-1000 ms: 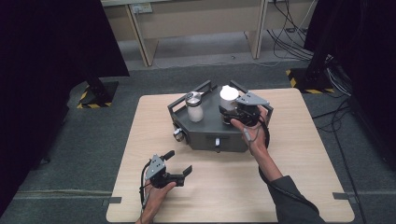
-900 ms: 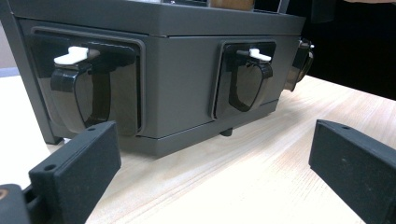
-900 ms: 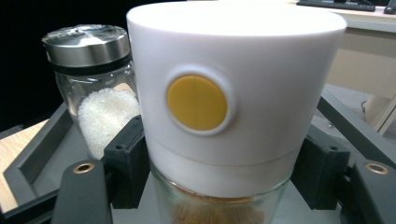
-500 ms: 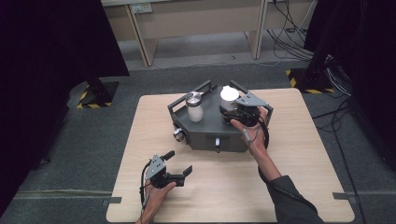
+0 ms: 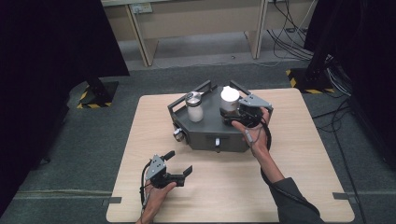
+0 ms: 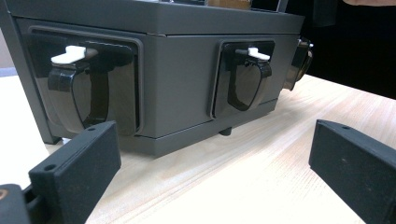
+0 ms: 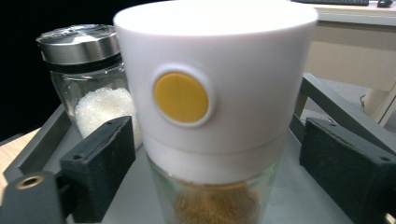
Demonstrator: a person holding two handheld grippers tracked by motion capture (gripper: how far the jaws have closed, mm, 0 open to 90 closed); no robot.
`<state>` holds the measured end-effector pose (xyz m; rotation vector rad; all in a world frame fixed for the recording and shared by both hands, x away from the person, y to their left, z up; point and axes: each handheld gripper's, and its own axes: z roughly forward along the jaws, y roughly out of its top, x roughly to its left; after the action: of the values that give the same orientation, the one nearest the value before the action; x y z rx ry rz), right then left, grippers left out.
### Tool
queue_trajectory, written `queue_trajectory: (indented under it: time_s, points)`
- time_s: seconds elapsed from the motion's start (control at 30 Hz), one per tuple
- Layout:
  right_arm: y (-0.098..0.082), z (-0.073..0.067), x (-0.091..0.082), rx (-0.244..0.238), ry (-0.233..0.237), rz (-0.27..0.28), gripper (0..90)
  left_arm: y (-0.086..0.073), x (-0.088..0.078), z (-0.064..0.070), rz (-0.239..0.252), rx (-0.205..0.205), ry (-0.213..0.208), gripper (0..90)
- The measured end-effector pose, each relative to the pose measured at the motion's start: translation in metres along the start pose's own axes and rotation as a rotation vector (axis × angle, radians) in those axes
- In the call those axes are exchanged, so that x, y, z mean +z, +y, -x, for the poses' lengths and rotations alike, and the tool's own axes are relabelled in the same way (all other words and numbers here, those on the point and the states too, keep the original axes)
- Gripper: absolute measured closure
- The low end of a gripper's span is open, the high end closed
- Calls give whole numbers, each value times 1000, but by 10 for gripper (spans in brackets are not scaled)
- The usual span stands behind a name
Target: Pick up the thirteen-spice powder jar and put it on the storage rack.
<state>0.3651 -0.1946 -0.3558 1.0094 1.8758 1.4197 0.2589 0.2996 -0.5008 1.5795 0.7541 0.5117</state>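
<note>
A pale wooden counter (image 5: 289,186) stood on grey carpet (image 5: 93,149), carrying toward its 12 o'clock edge a dark grey box (image 5: 229,140) with a knob (image 5: 178,135) at its 8 o'clock corner and two white-tipped black latches (image 6: 74,88) on its front wall. On the box stood a white-capped jar (image 5: 229,99) with a yellow disc (image 7: 181,97) on the cap, and at its 9 o'clock a metal-lidded jar (image 5: 194,107) of white grains. Hazard-striped bases (image 5: 95,95) sat at the counter's 10 and 2 o'clock, with loose cables (image 5: 289,42) at 1 o'clock.

Matt grey metal box (image 5: 219,126), pale wood-grain table (image 5: 299,168), glass jar (image 7: 95,100) with brushed-metal lid.
</note>
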Motion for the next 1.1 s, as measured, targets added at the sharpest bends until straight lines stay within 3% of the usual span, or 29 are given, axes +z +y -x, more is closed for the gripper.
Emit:
queue_trajectory:
  time_s: [0.33, 1.1]
  points:
    - [-11, 7, -15, 58, 37, 37, 17, 0, 0, 0, 0, 0, 1, 15]
    - [-51, 5, -56, 69, 109, 87, 10, 0, 0, 0, -2, -1, 6, 15]
